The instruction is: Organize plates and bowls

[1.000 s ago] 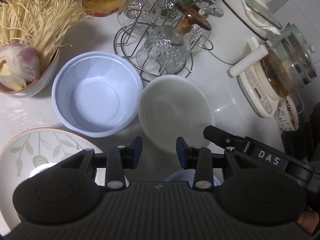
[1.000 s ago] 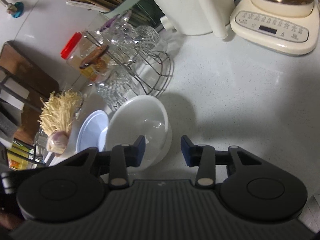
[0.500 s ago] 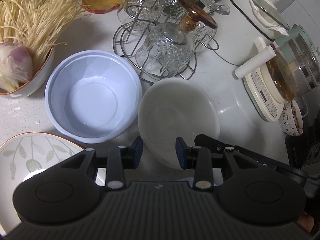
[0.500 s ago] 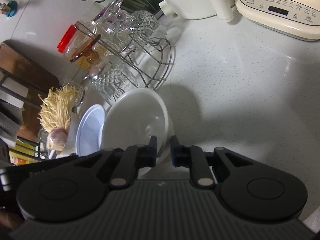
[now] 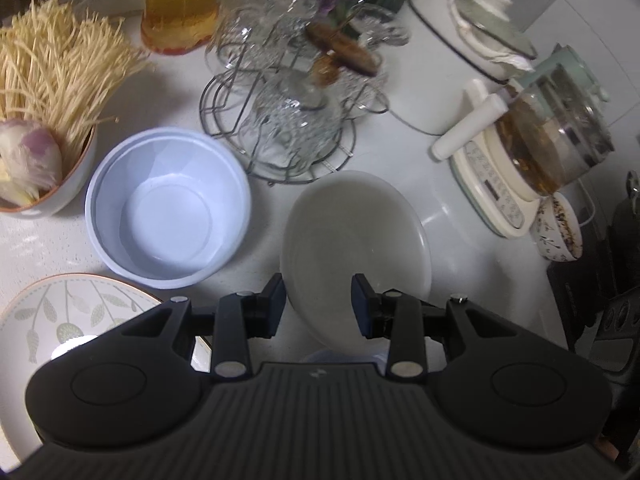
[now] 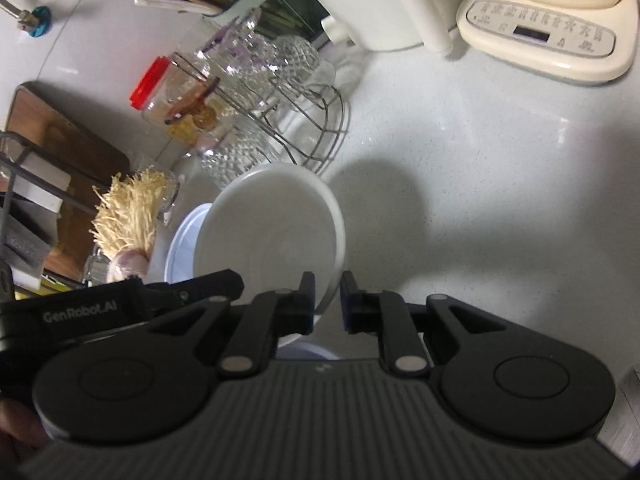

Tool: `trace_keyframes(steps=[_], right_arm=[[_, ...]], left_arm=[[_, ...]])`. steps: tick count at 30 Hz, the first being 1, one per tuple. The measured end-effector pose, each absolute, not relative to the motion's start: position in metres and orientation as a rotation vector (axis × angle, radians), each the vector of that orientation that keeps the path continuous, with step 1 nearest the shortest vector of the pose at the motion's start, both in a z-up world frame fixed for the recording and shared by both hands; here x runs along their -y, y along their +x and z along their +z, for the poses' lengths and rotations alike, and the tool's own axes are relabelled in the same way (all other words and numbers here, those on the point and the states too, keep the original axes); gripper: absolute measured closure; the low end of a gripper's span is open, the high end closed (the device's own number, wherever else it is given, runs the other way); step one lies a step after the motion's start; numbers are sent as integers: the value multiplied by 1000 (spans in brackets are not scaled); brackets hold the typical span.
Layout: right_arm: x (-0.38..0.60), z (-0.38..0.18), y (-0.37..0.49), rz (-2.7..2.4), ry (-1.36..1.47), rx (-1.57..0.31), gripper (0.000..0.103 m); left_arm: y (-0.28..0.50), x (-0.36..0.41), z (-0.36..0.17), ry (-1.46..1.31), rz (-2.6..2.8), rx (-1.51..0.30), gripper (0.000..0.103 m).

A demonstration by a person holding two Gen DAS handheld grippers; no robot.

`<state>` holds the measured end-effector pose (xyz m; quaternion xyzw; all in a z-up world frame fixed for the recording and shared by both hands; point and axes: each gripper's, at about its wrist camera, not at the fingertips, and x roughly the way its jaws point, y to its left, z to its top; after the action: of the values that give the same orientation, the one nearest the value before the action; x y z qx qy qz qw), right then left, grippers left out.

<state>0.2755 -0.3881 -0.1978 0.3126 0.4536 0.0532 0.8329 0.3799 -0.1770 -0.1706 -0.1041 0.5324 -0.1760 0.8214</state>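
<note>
On the cluttered white desk (image 6: pixel 480 168), the right gripper (image 6: pixel 327 300) has its fingers clenched on the white bowl's (image 6: pixel 272 232) rim and tilts it, while the left gripper (image 5: pixel 319 304) hangs released, and next I judge comes nesting it in the blue bowl (image 5: pixel 168 208).

Right gripper (image 6: pixel 327 298) clamped on white bowl (image 6: pixel 272 236) rim; bowl tilted, partly covering blue bowl (image 6: pixel 180 240).

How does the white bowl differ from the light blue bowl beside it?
The white bowl is tilted, its near rim pinched in the right tool; the light blue bowl sits flat on the counter, untouched. The white bowl flares out with a rounded inside, while the light blue bowl has steeper walls and a flat bottom. Both are empty, and they look about equally wide.
</note>
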Motion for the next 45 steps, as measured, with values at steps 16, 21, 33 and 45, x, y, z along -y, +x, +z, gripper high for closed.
trace_keyframes(steps=[16,21,33,45], right_arm=[[376,-154,232,119,645,-890,87],[371,-152,213,107,636,-902,87],[360,-156,188,88,598,-952,87],[365,-170,180,18,593,-989,85]], left_arm=[[329,156,-122,-218,-449,-1068,62],[310,148,-124,-219,-470,-1089,62],[285,144,-140,-176,-502,-1160,62],[283,152,-166,-131,-516,-1235,62]])
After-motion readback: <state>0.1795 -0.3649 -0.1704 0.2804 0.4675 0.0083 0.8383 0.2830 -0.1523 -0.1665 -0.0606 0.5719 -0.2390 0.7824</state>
